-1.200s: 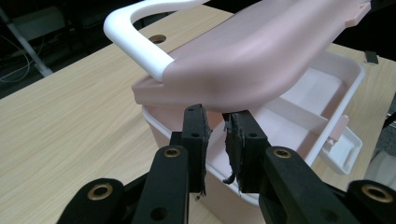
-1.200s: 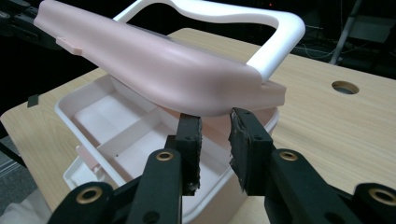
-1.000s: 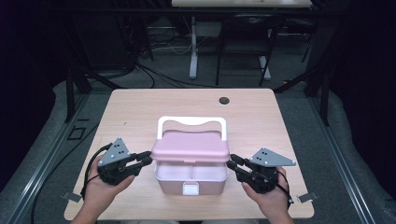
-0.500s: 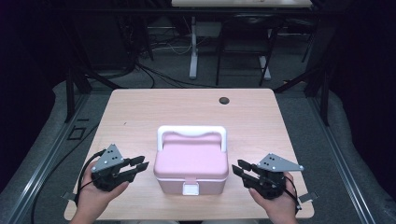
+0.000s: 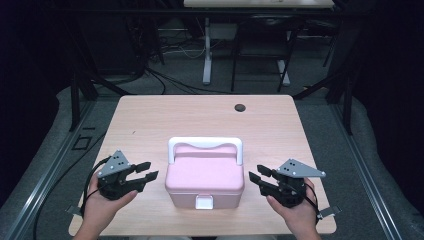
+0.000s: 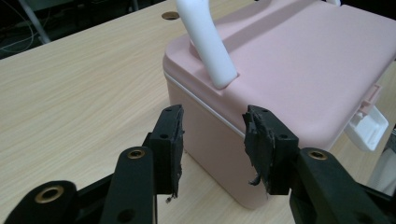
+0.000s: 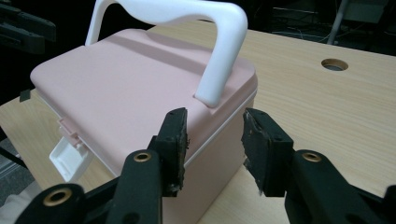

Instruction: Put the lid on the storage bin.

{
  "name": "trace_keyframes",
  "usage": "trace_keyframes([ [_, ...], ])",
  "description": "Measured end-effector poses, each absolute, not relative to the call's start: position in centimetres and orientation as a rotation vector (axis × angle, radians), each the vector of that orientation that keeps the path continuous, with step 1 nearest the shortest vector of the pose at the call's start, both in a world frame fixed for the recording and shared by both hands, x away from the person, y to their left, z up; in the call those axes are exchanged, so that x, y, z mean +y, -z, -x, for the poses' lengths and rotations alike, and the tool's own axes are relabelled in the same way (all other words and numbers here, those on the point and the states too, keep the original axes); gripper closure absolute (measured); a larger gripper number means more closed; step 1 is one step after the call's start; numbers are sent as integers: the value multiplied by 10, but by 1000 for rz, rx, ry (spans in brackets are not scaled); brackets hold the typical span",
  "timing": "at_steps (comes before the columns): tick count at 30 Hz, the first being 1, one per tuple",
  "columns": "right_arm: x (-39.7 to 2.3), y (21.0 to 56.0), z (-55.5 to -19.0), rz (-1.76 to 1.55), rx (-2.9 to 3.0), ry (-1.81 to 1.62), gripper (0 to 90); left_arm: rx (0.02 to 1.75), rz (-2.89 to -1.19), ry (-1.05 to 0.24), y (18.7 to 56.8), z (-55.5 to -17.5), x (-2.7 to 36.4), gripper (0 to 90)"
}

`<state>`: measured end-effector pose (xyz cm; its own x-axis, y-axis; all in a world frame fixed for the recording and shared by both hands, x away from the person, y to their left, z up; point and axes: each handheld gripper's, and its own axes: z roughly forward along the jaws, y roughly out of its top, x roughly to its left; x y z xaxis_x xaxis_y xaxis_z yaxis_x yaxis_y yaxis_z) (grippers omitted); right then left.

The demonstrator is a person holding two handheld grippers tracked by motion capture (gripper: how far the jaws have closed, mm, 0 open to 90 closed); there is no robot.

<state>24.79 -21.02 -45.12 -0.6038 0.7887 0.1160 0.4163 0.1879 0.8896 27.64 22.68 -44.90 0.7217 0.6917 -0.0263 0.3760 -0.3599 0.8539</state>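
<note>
Jaws of our left gripper (image 5: 142,173) stand apart, having just been opening, with nothing between them; its fingertips (image 6: 170,135) sit just beside the left end of the pink box (image 5: 205,175), not touching. Our right gripper (image 5: 261,180) is likewise released and has just been widening, near the box's right end. The box rests closed on the table (image 5: 165,115), white handle (image 5: 205,145) upright.

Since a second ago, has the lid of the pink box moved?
Yes. The lid has swung down shut onto the pink box; its white handle sits lower, farther from the table's round hole.
</note>
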Motion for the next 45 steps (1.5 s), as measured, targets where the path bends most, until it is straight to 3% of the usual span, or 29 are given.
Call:
trace_keyframes([
  [7, -207, 446, -259, -1120, 2083, -1377, 548, 866, -1932, -474, 445, -284, 232, 511],
  [19, -216, 454, -282, -1206, 2016, -1343, 510, 959, -1915, -472, 466, -301, 245, 498],
  [45, -247, 513, -286, -1389, 1888, -1252, 498, 1078, -1963, -433, 518, -301, 265, 478],
])
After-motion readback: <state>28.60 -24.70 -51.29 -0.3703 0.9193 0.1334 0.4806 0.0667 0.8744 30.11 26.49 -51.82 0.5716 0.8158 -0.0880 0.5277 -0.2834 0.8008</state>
